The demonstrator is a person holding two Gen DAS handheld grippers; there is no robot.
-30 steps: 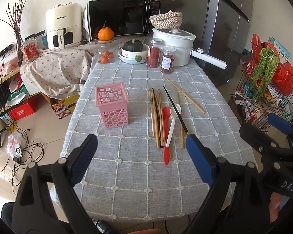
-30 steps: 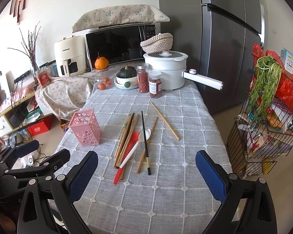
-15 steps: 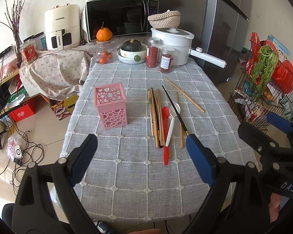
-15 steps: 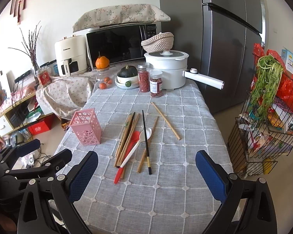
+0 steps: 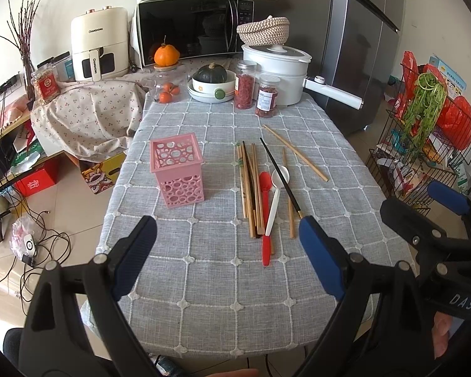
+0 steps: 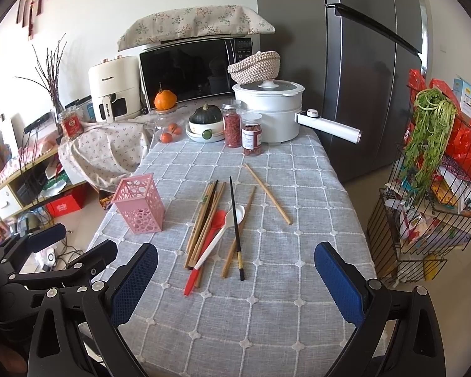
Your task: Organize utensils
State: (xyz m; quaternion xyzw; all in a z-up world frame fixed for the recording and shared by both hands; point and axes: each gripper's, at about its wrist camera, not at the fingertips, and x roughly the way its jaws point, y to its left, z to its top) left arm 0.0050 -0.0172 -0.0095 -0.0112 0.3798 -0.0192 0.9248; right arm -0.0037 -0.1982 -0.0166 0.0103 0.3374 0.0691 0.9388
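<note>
Hovering over the table's near edge, the left gripper (image 5: 226,251) and right gripper (image 6: 235,276) both hang with jaws spread wide, holding nothing. Ahead of them the utensils lie loose on the cloth, long axes running away from the grippers: red spoon (image 5: 266,220), white spoon (image 5: 274,199), black chopstick (image 6: 236,227), wooden chopsticks (image 5: 249,185). The right gripper looks nearer. Left of the pile stands the empty pink holder (image 5: 178,174).
</note>
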